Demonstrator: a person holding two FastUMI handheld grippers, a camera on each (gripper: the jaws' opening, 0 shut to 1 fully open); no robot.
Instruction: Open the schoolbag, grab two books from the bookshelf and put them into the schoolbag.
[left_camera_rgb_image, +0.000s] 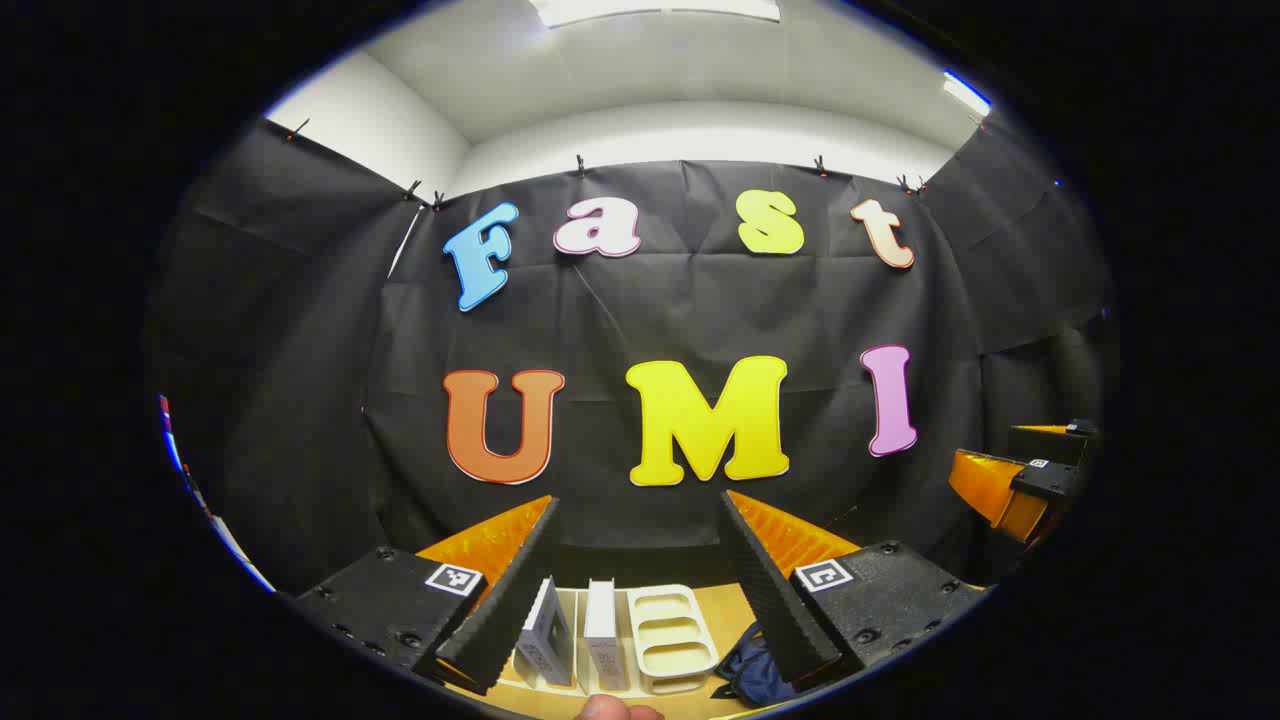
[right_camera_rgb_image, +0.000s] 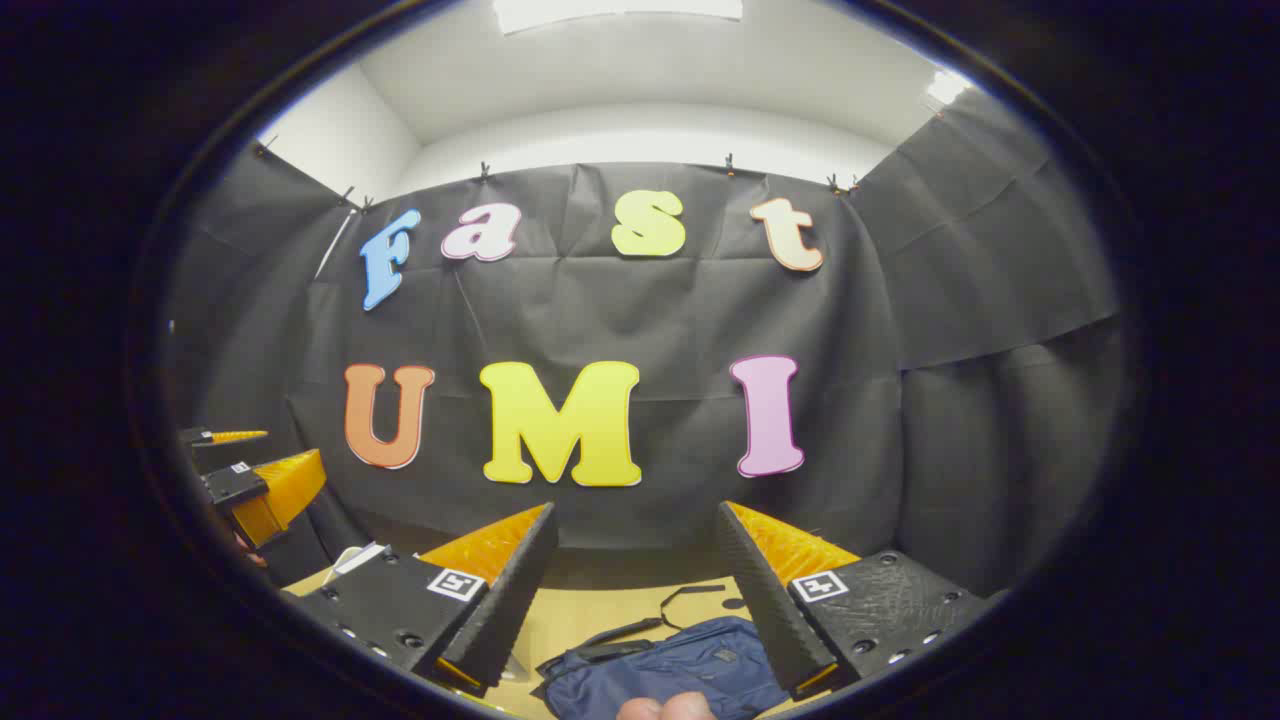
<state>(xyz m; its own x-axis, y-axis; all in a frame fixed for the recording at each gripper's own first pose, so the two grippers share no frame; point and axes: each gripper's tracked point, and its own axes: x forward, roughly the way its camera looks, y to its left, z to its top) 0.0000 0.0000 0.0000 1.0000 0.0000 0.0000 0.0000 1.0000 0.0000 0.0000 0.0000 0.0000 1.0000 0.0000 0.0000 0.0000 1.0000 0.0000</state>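
Dark blue schoolbag (right_camera_rgb_image: 670, 670) lies flat, 2 books (left_camera_rgb_image: 575, 635) upright.

Bright ceiling panels (left_camera_rgb_image: 655, 10) light both views evenly; fisheye distortion bends the edges, focus stays sharp, shadows soft.

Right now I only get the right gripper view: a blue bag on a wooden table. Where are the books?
Observer: In the left gripper view, a white book and a second book stand upright, side by side, in a white book rack on the table.
Operator: Is that rack full?
Observer: No. The slots to the right of the books are bare.
Operator: Is the other gripper holding a book?
Observer: No. The left gripper has its fingers spread wide and grips nothing; the books sit beyond them.
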